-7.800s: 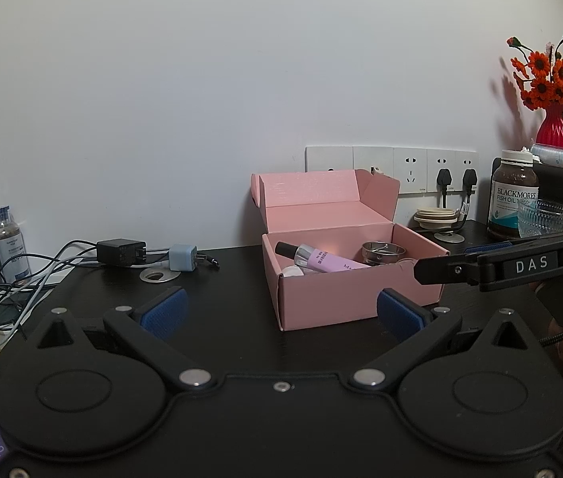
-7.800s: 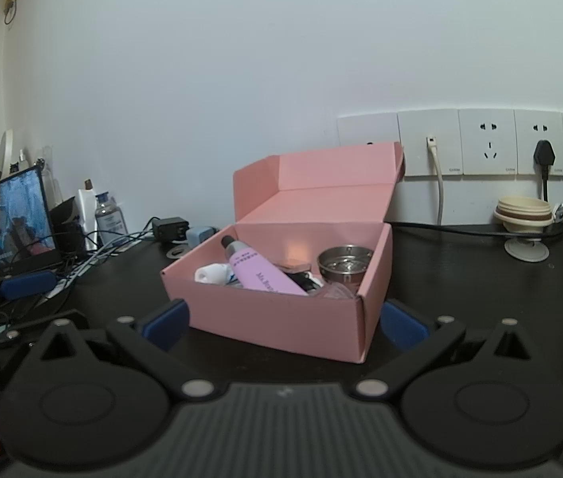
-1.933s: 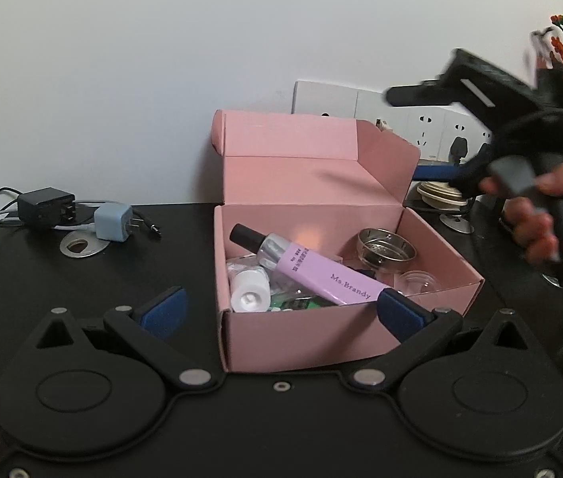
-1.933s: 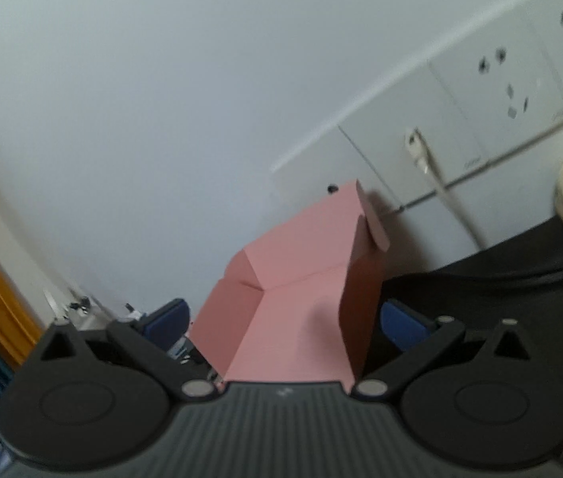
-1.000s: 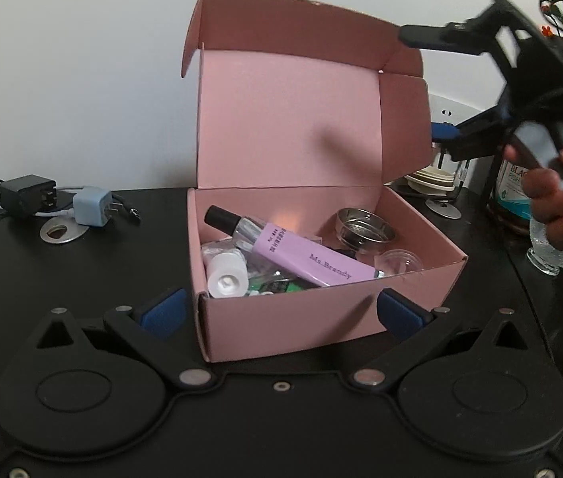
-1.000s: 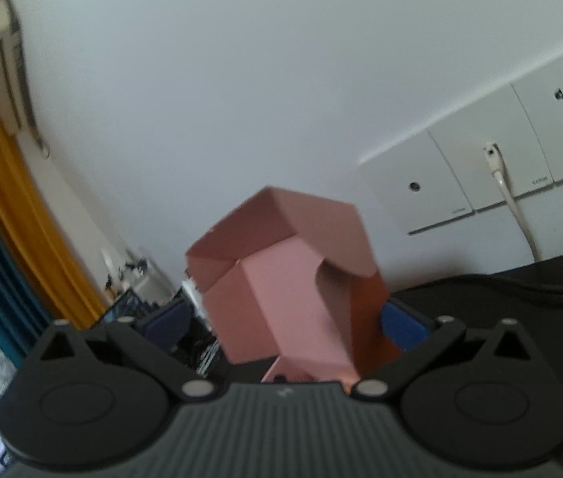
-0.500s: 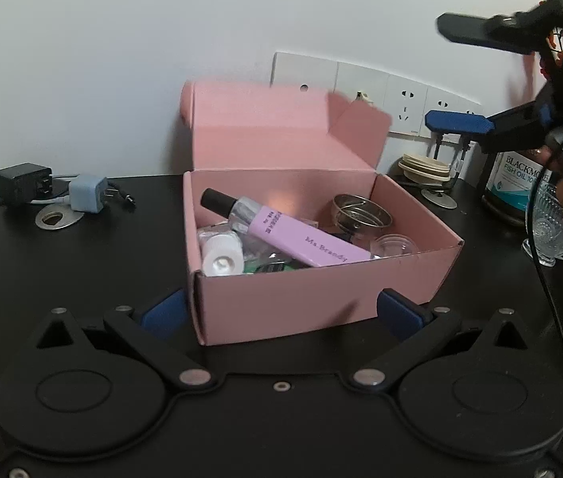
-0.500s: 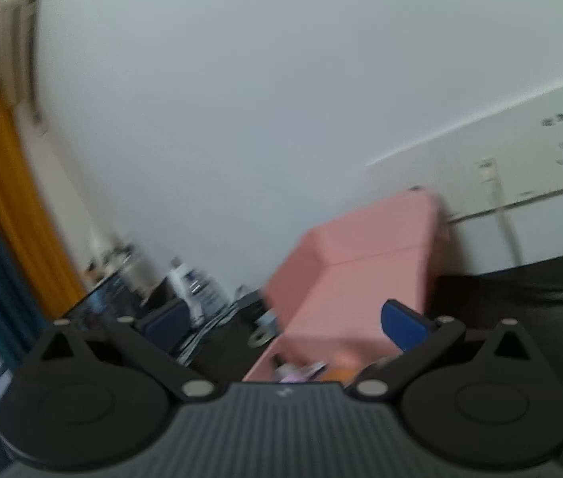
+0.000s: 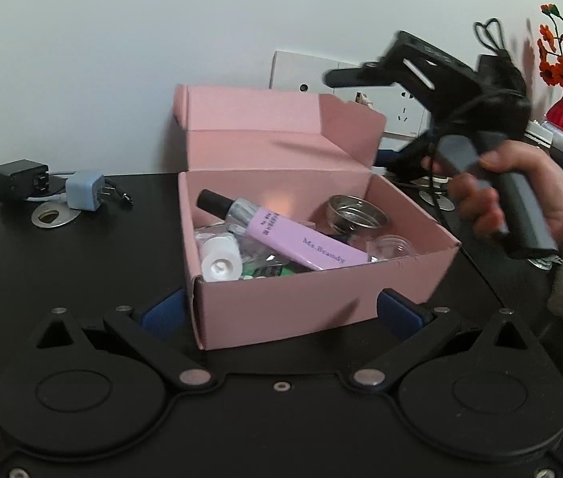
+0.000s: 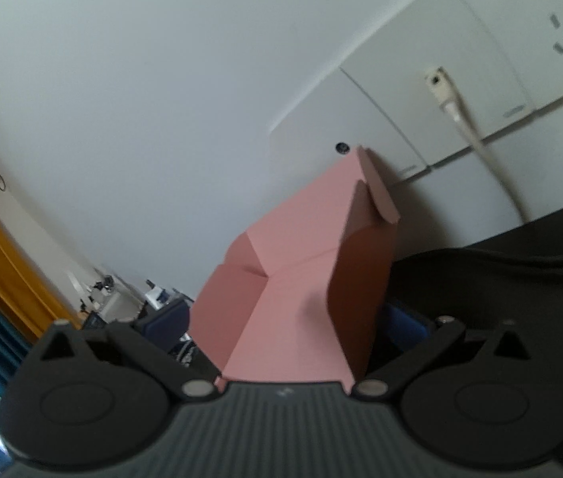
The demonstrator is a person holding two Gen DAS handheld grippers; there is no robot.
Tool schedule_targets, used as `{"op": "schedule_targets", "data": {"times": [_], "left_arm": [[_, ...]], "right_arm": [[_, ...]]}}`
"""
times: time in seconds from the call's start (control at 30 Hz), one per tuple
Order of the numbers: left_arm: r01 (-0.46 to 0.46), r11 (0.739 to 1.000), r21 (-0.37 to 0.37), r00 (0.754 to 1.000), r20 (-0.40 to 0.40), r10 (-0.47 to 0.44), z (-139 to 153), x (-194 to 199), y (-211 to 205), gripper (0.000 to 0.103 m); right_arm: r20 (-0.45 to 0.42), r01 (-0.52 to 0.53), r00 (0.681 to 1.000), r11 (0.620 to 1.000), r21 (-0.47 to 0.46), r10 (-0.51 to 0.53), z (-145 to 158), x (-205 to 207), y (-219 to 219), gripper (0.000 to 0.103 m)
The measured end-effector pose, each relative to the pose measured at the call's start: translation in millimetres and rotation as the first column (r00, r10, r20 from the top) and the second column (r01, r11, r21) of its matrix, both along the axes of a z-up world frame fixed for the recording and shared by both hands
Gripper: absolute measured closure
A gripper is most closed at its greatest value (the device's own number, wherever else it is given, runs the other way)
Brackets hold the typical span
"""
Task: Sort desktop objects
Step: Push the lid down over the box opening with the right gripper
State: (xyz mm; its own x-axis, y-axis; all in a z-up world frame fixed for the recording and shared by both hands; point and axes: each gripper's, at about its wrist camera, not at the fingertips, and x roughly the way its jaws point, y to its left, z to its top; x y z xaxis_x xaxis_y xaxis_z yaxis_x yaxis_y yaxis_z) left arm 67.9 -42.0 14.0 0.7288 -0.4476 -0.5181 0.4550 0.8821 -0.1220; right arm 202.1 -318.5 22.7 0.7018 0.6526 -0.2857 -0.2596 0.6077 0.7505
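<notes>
Left wrist view, left to right. A black adapter (image 9: 18, 179) and a blue plug (image 9: 84, 191) are seen on the bench (image 9: 62, 263) at mid left, well apart from the box (image 9: 313, 275). The left gripper (image 9: 279, 314) is held spread at lower centre, its pads on either side of the box's front wall, nothing pinched. The box sits at frame centre, lid (image 9: 277, 127) propped back toward the wall. Inside are seen a white cap (image 9: 219, 263), a purple tube (image 9: 293, 245) lying diagonally, a metal cup (image 9: 355, 213) and a clear jar (image 9: 391, 247). At the right, the right gripper (image 9: 361, 119) is held in a hand (image 9: 516, 191) by the lid's right flap; blurred.

Right wrist view: the lid (image 10: 301, 290) fills the lower centre between the spread fingers; no pinch is seen.

The step is judged to be lid closing. The flap should be caught near its top edge and swung forward in an arc. The front wall should be steadied by the left gripper so the box is not dragged. The tube end, close to the rim, may foul the lid.
</notes>
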Motion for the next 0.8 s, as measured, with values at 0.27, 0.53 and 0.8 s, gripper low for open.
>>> {"op": "schedule_targets", "data": {"times": [0.27, 0.53, 0.8], "left_arm": [[-0.018, 1.0, -0.02, 1.0, -0.014, 0.018, 1.7, 2.1, 5.4, 0.0], [-0.032, 0.999, -0.015, 0.999, -0.011, 0.032, 3.2, -0.8, 6.5, 0.0], [-0.012, 1.0, 0.008, 0.998, 0.058, 0.012, 8.8, -11.9, 5.3, 0.0]], "right_arm": [[0.101, -0.121, 0.987, 0.992, -0.028, 0.123, 20.9, -17.2, 2.6, 0.001], [0.153, -0.254, 0.931, 0.89, -0.378, 0.33, 55.9, -66.8, 28.3, 0.001], [0.186, -0.199, 0.924, 0.835, -0.512, 0.334, 61.3, -103.6, 39.2, 0.001]]}}
